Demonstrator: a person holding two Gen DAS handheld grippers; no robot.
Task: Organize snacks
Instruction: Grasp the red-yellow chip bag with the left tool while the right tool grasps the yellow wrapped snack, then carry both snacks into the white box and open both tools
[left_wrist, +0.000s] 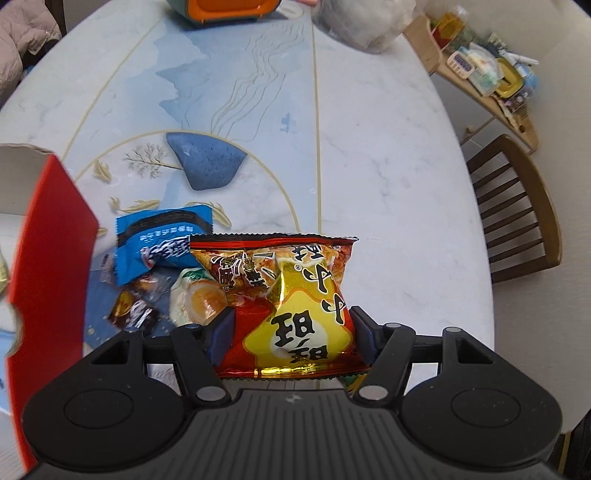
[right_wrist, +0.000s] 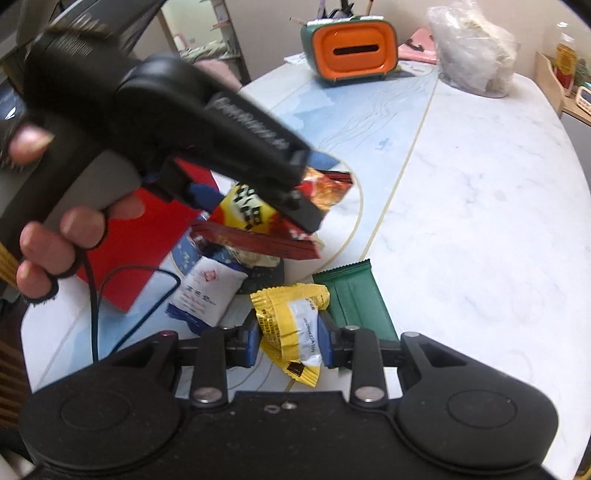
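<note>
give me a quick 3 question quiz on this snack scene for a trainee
1. True or false: the left hand-held gripper is shut on the red and yellow snack bag.
2. What does the right hand-held gripper grip? A) green packet B) yellow packet C) blue packet
3. Fill in: the green packet lies flat on the ____.

Key
1. True.
2. B, the yellow packet.
3. Table.
</note>
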